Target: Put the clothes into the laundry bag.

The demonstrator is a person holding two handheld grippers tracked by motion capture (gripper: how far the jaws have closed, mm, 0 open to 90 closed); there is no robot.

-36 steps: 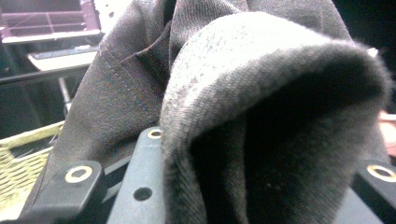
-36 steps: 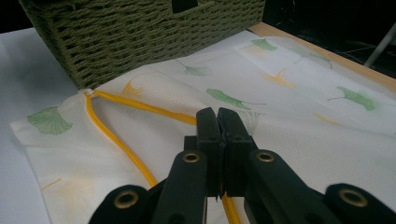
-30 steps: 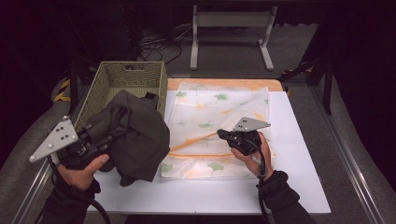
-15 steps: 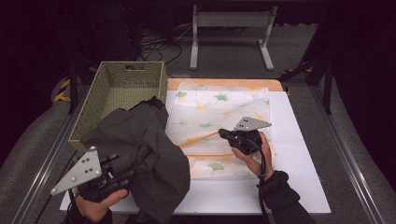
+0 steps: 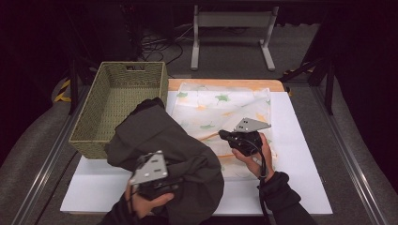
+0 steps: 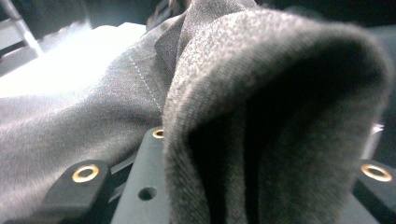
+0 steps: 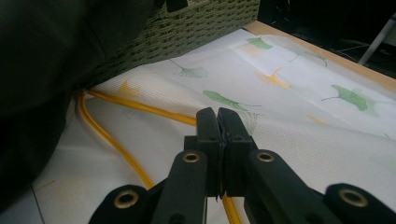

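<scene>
A dark grey garment (image 5: 164,140) hangs in a bulky heap from my left gripper (image 5: 162,183) near the table's front edge. That gripper is shut on it. In the left gripper view the fabric (image 6: 280,93) drapes over both jaws and hides the tips. A white cloth with green and orange leaves (image 5: 220,105) lies spread over the middle of the table. My right gripper (image 5: 224,136) rests low over the cloth's left part, jaws pressed together (image 7: 217,122), with nothing seen between the pads. A yellow hem (image 7: 140,108) runs under it.
A woven green basket (image 5: 131,65) stands at the back left, its wall (image 7: 205,23) close to the cloth. The white table board (image 5: 300,154) is bare at the right. Metal rails edge the table, and a stand's legs sit behind it.
My left hand has carried the garment from beside the basket toward the front edge and lower. The right hand and gripper have stayed in place.
</scene>
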